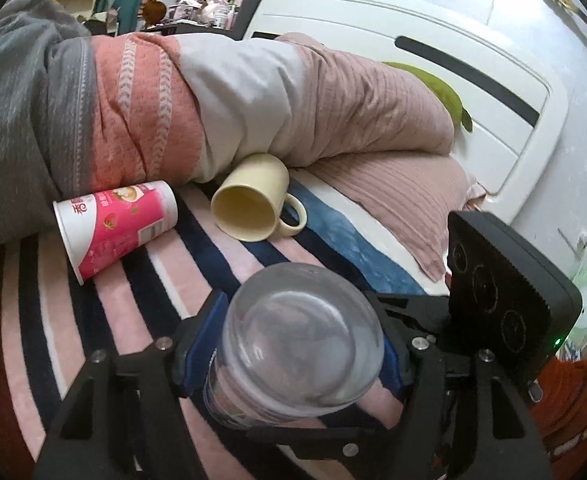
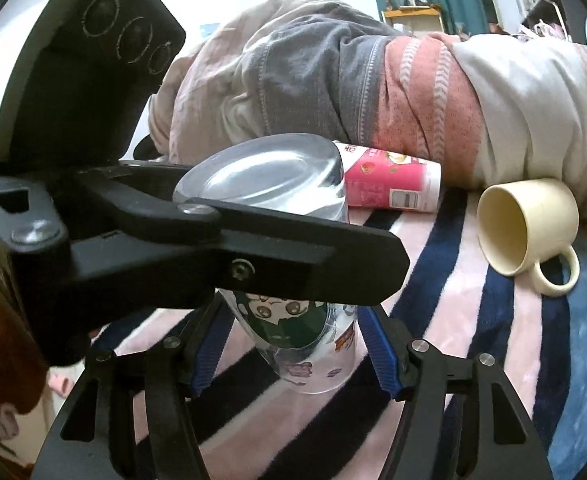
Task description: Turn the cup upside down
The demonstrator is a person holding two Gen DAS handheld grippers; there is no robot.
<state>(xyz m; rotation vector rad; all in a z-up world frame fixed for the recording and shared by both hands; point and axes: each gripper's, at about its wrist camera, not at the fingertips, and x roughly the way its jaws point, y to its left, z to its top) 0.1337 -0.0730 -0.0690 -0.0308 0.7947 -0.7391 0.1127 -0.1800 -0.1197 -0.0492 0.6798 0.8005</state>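
Gripping the clear plastic cup (image 1: 299, 344) base-up on the striped pink blanket (image 1: 141, 300), left gripper (image 1: 301, 348) fingers clamp its sides; right gripper (image 2: 293, 350) fingers stand apart around its lower end

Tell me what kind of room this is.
Most likely a bedroom: the cups lie on a striped blanket spread over a bed, with a bunched duvet behind them and a white headboard against the wall.

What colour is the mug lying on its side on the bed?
Pale cream-yellow mug, inside and out; the right wrist view shows it best.
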